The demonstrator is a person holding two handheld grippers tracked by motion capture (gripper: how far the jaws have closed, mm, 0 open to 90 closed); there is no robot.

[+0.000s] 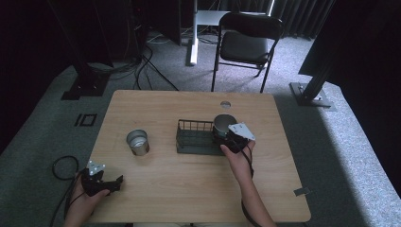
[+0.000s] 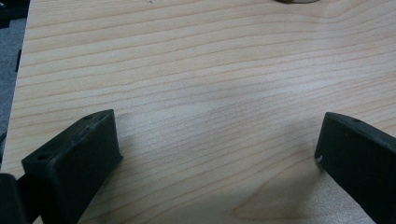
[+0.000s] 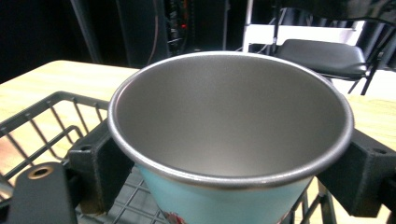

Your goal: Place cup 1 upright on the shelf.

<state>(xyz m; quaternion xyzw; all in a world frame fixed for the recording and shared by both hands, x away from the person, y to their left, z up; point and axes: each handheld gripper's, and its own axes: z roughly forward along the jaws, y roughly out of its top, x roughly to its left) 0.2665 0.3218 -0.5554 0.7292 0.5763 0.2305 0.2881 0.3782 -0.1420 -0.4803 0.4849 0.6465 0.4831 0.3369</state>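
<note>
The right gripper (image 1: pixel 226 137) holds a metal cup (image 1: pixel 223 124) at the right end of the wire basket (image 1: pixel 194 137), which sits near the middle of the counter (image 1: pixel 189 189). In the right gripper view the two black jaws press against opposite sides of the cup (image 3: pixel 229 121) just under its rolled rim; the cup stands upright, its mouth open toward the camera, its outer wall pale blue (a bit of red print shows at the bottom edge). The basket's (image 3: pixel 42 116) wires run beneath and to the left of it; whether the cup rests on the basket floor cannot be told.

The left gripper (image 1: pixel 113 185) lies low at the near left corner of the counter, well apart from the basket. In its own view the jaws are spread wide over bare wood (image 2: pixel 201 84), with nothing between them.

A second cup (image 1: pixel 137 142) stands upright on the counter left of the basket, untouched.
</note>
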